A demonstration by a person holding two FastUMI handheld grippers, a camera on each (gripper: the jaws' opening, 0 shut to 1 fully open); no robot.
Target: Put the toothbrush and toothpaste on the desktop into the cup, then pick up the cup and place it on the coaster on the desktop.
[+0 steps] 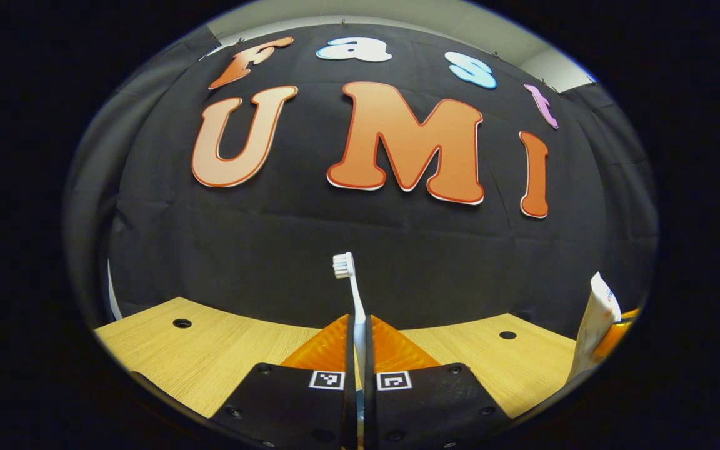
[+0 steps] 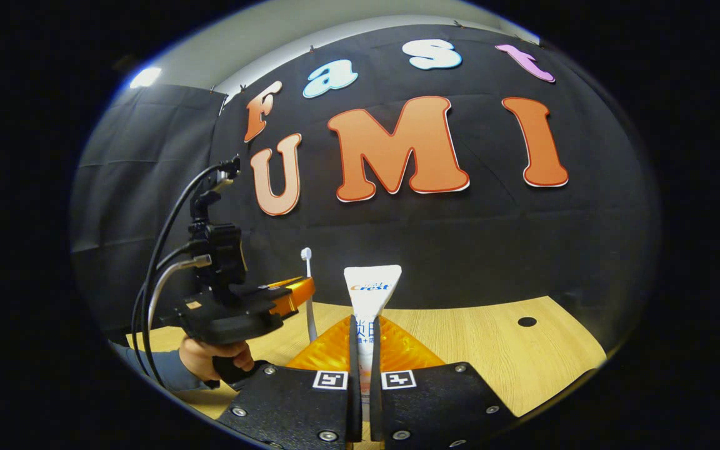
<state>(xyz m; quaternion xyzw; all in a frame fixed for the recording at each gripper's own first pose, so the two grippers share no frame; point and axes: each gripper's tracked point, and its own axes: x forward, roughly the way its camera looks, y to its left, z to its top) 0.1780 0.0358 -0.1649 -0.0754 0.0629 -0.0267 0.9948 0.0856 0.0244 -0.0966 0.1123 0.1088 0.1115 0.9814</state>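
Observation:
In the left gripper view my left gripper (image 1: 360, 337) is shut on a white toothbrush (image 1: 352, 290), which stands upright with its bristle head at the top. The toothpaste tube (image 1: 596, 322) shows at the right edge of that view. In the right gripper view my right gripper (image 2: 365, 340) is shut on the white toothpaste tube (image 2: 370, 294), held upright with its flat crimped end up. The left gripper (image 2: 294, 294) is seen farther off to the left there, held in a hand (image 2: 210, 359), with the toothbrush (image 2: 307, 284) upright in it.
A light wooden desktop (image 1: 222, 350) with round cable holes (image 1: 182, 323) lies below both grippers. The same desktop (image 2: 491, 350) has another hole (image 2: 527, 322) on its right side. Black cables (image 2: 166, 250) rise from the left gripper's camera mount.

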